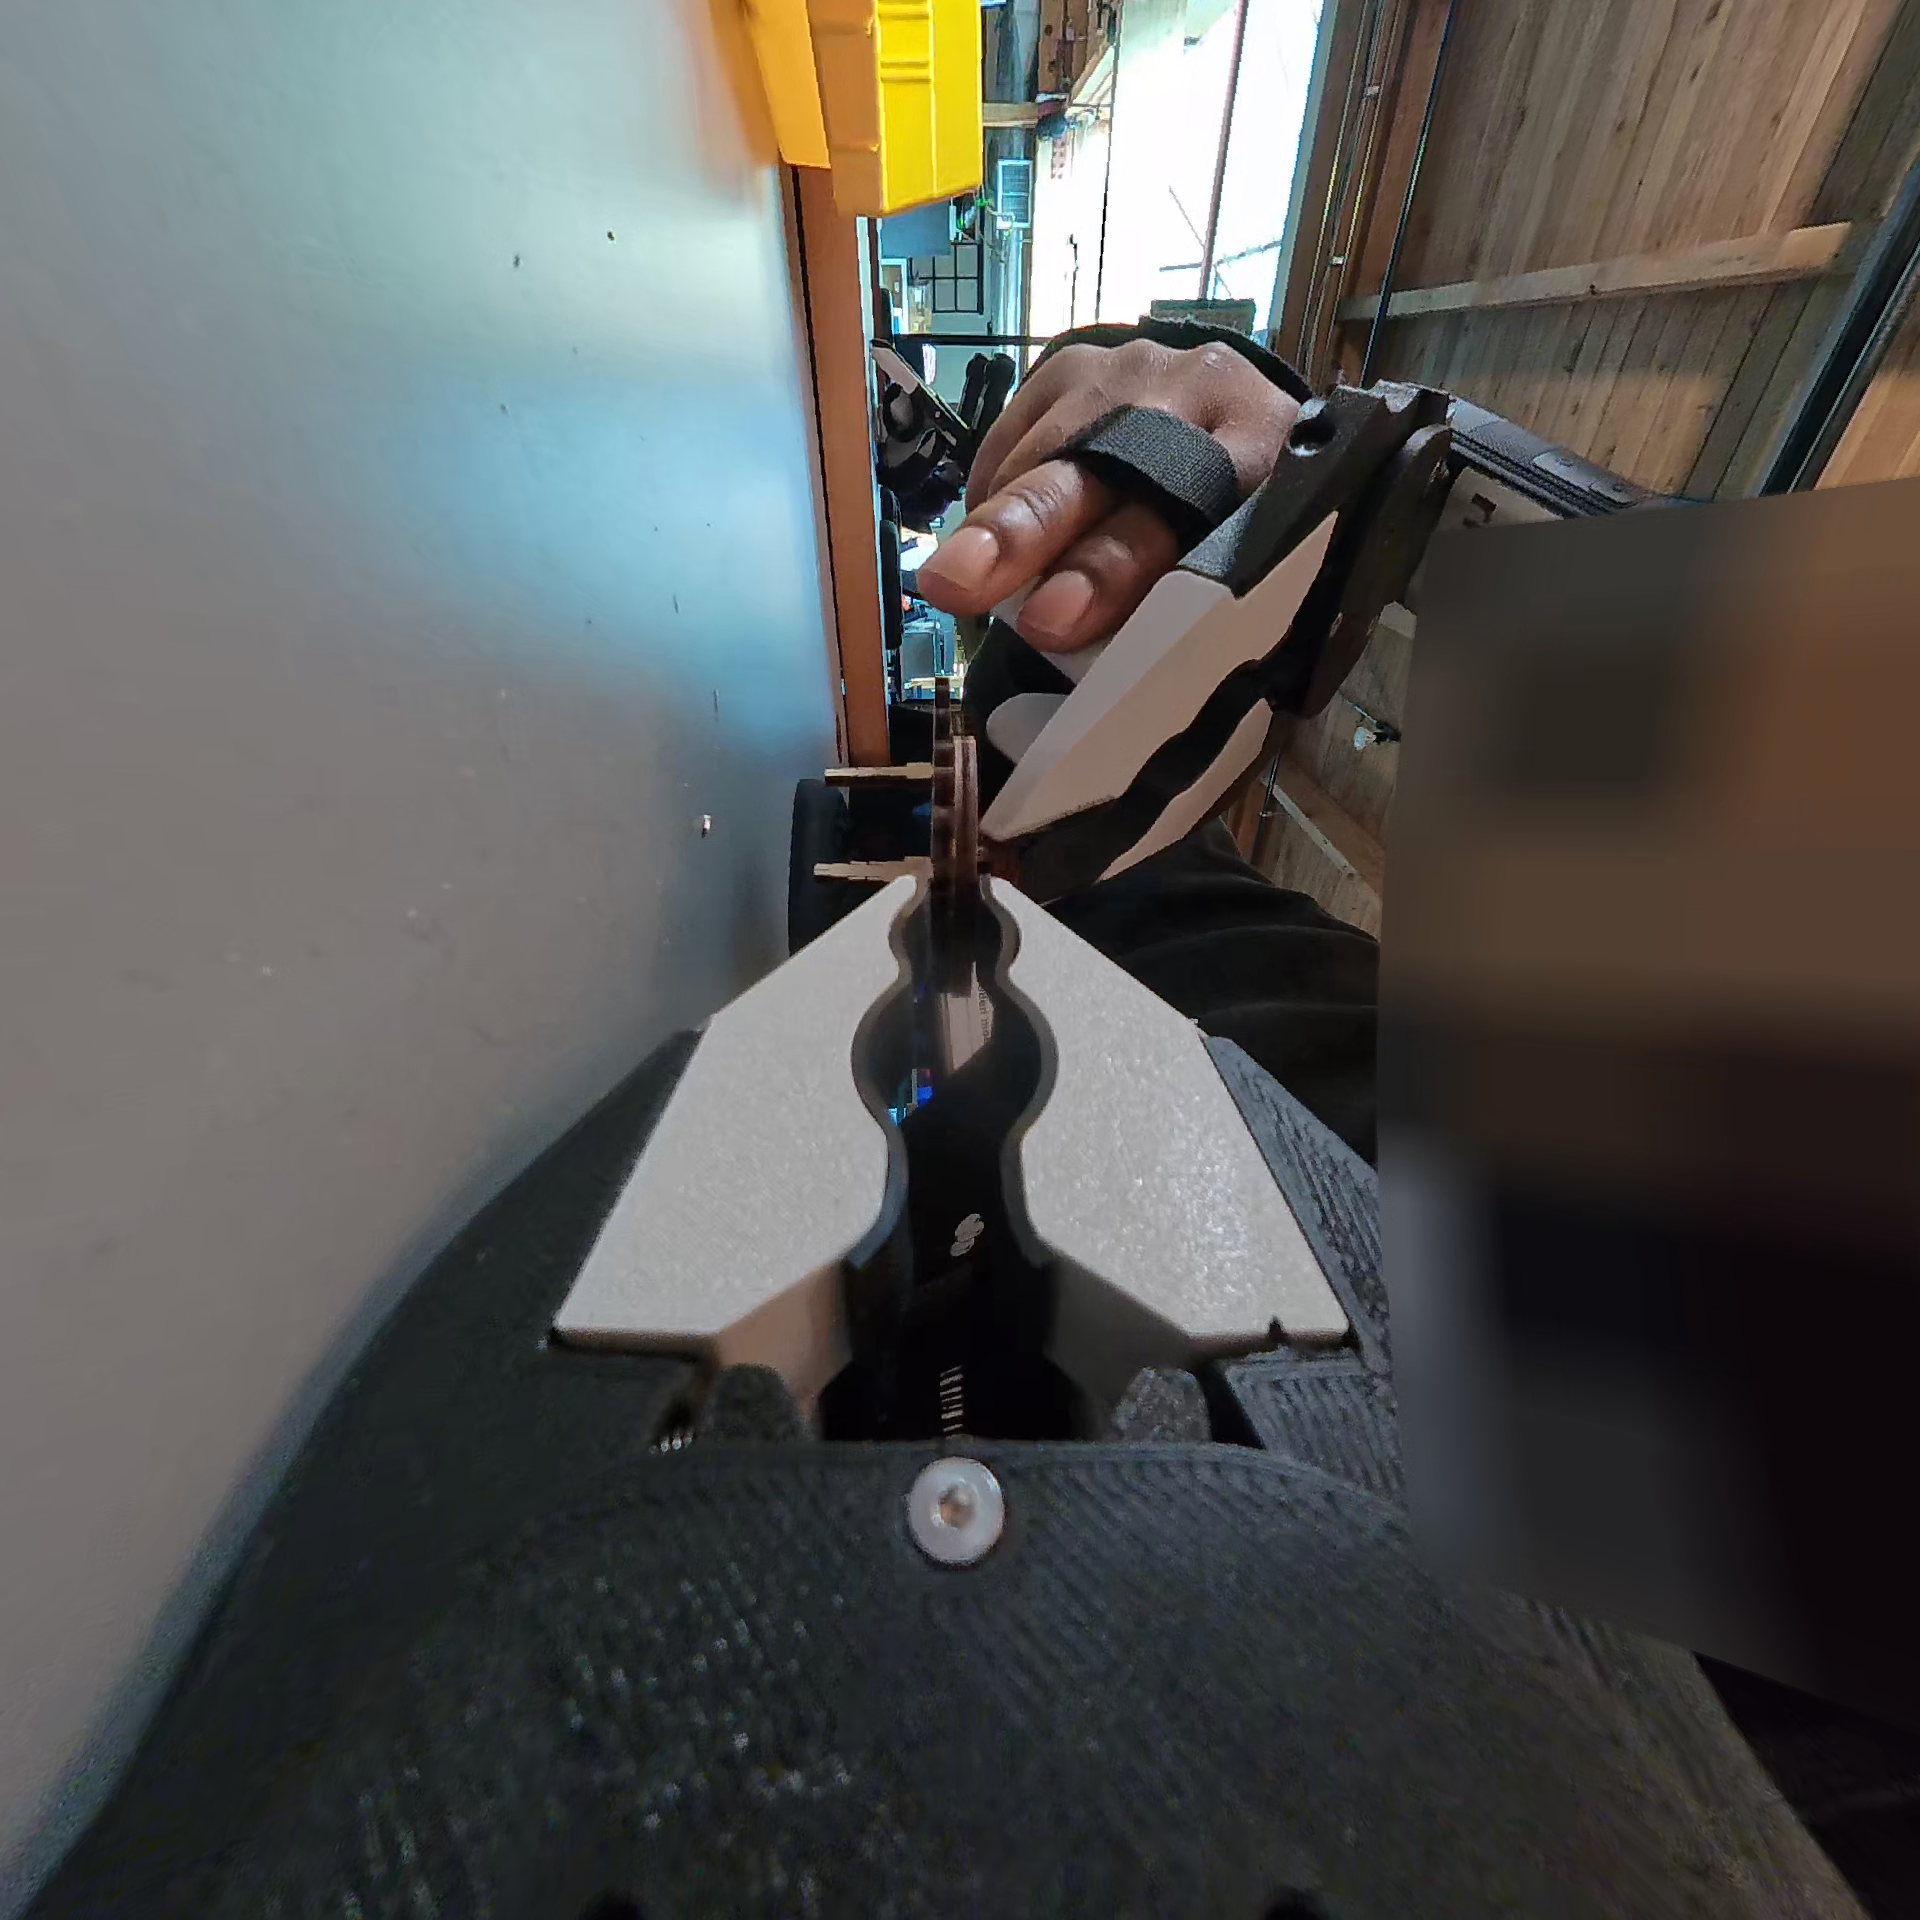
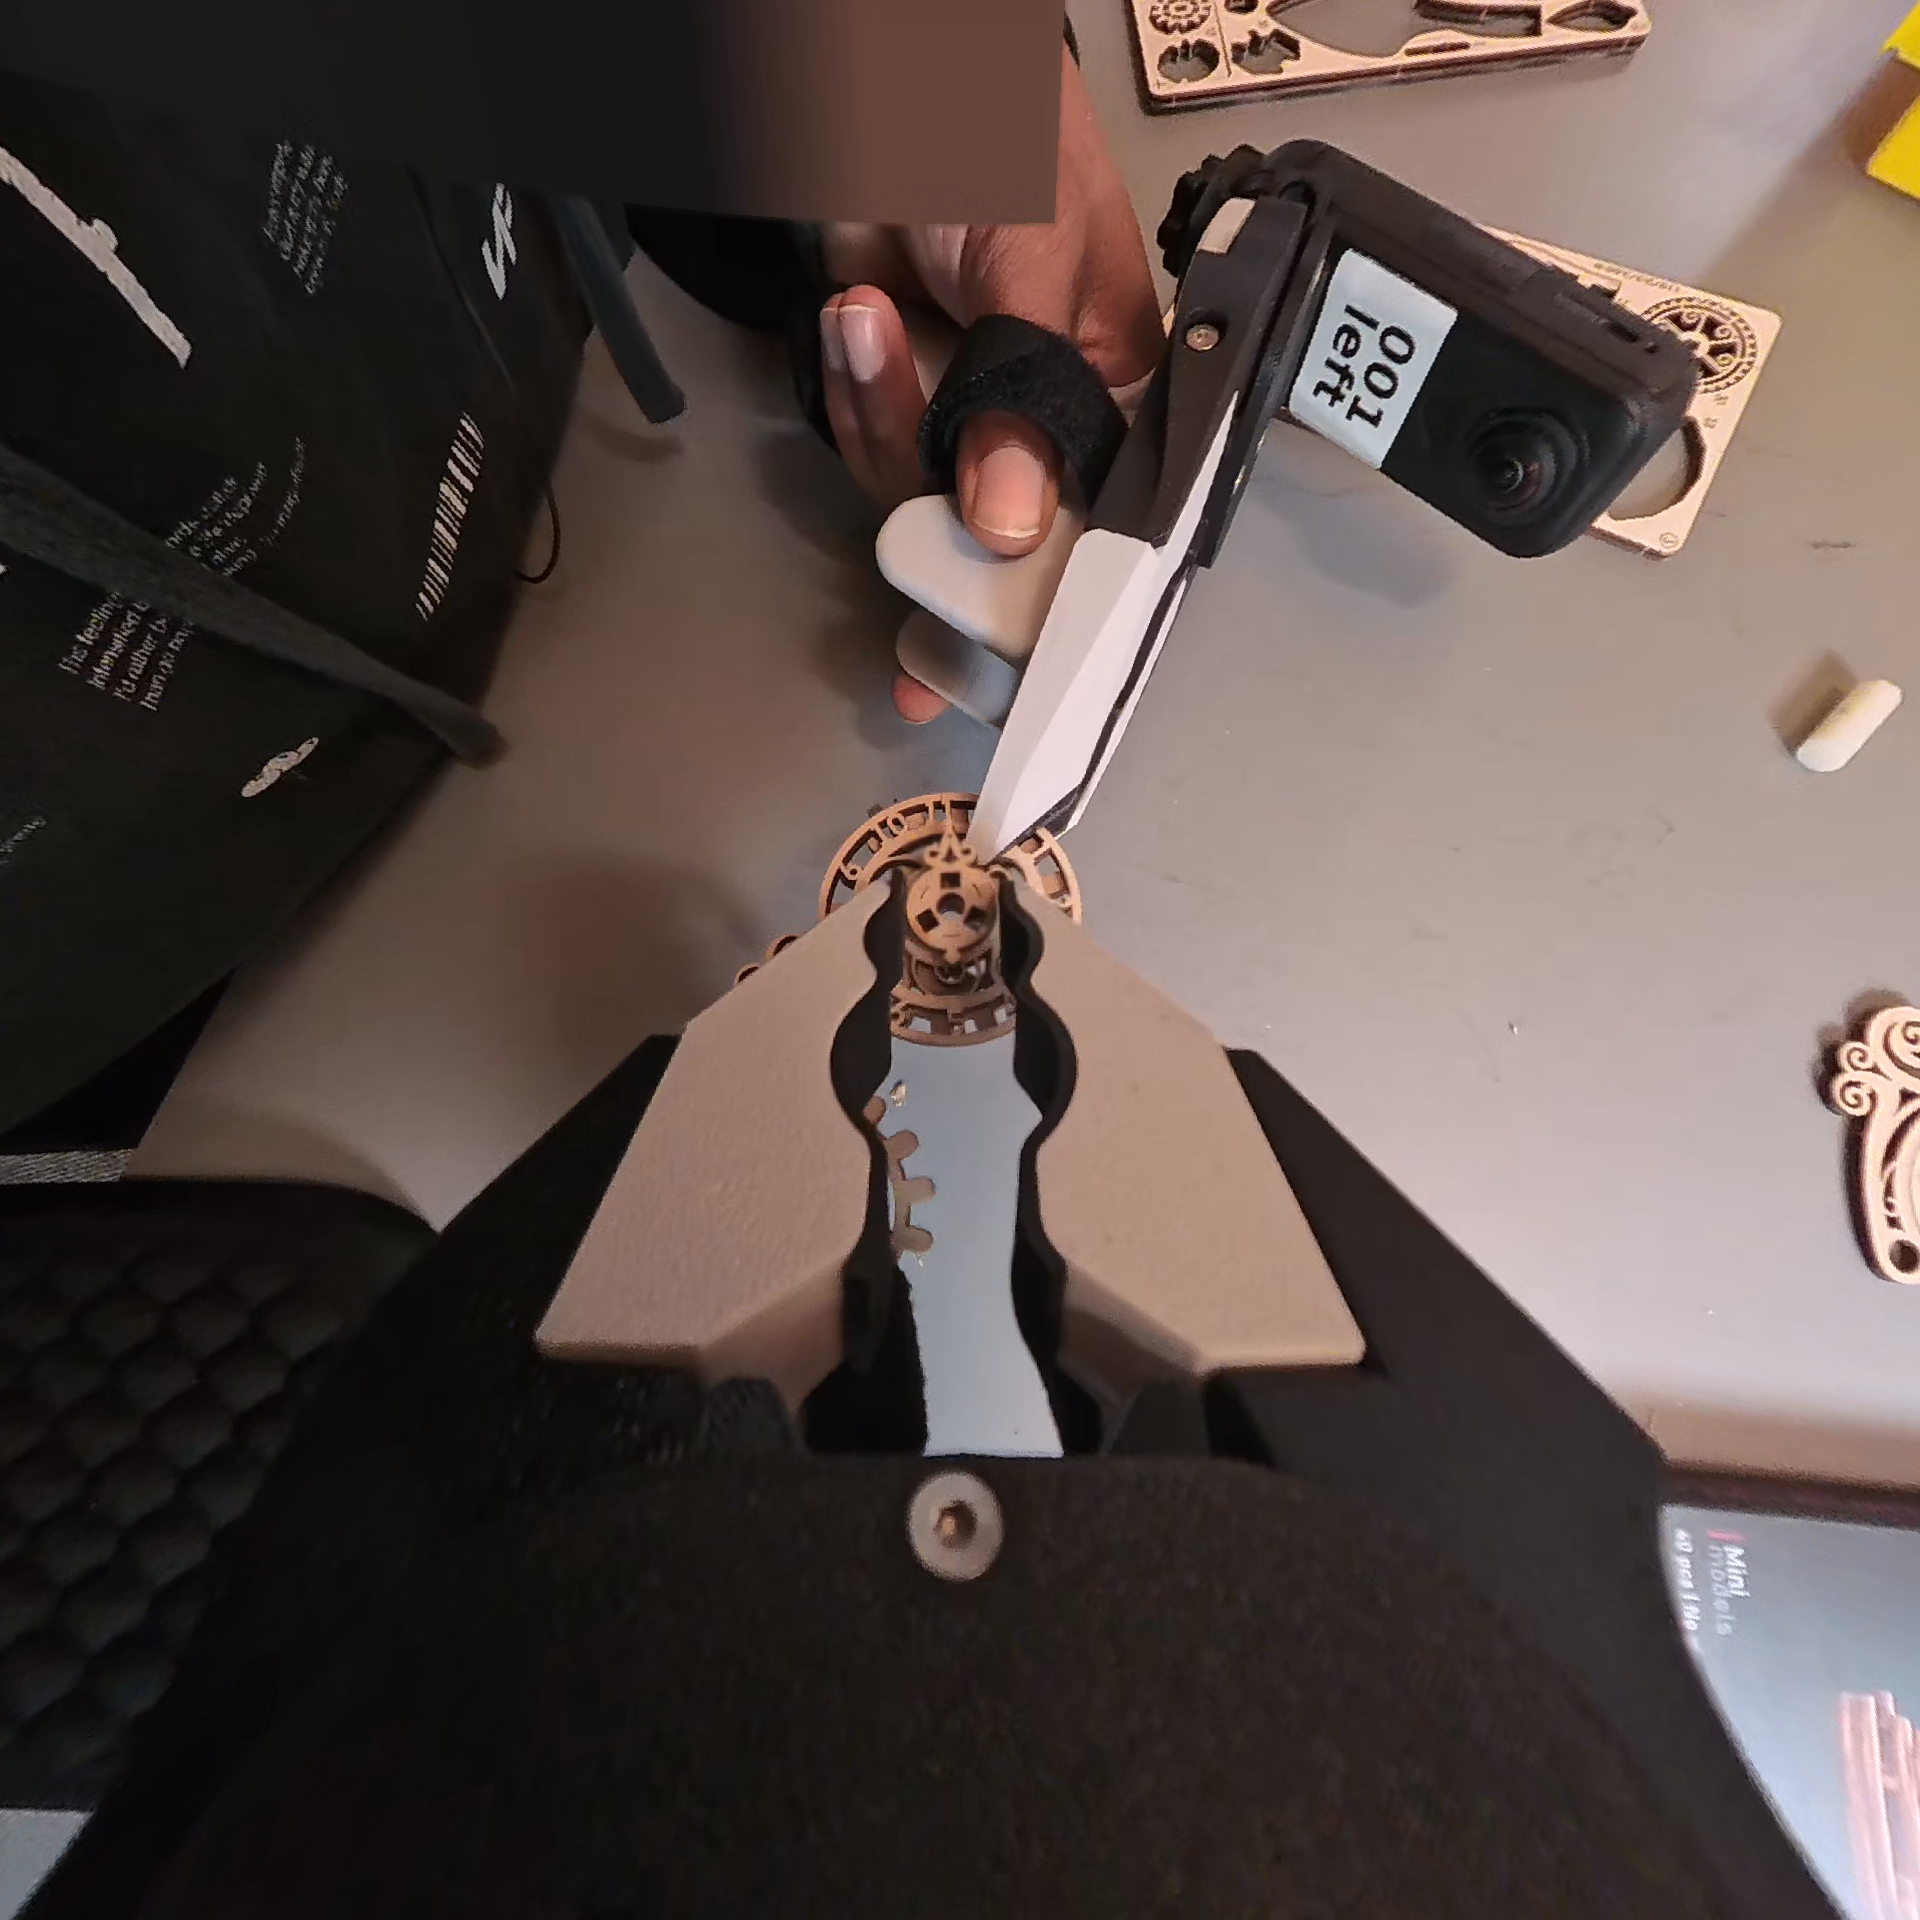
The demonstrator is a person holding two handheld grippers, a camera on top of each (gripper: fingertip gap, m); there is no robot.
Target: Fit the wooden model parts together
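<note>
A: Where is the model?
B: In the right wrist view the wooden model (image 2: 951,914) sits above the grey table (image 2: 1403,935), pinched at the tips of the right gripper (image 2: 951,920). That gripper is clamped on a small round part at the model's front. The left gripper (image 2: 1013,831) comes in from above with its tips clenched on the model's ring, though the ring is half covered by the fingers.

A: And from the other side?
B: In the left wrist view the model (image 1: 951,821) shows only edge-on, a thin dark stack with two pegs pointing left. The left gripper (image 1: 951,883) nips its near edge; the right gripper (image 1: 1003,831) meets it from the right, its tips hard to make out in shadow.

A: Anything cut off?
B: A cut-out sheet (image 2: 1382,47) runs off the top edge, a scrolled piece (image 2: 1881,1132) off the right, and another sheet (image 2: 1704,343) lies mostly under the left camera. A small white block (image 2: 1849,724) lies apart.
</note>
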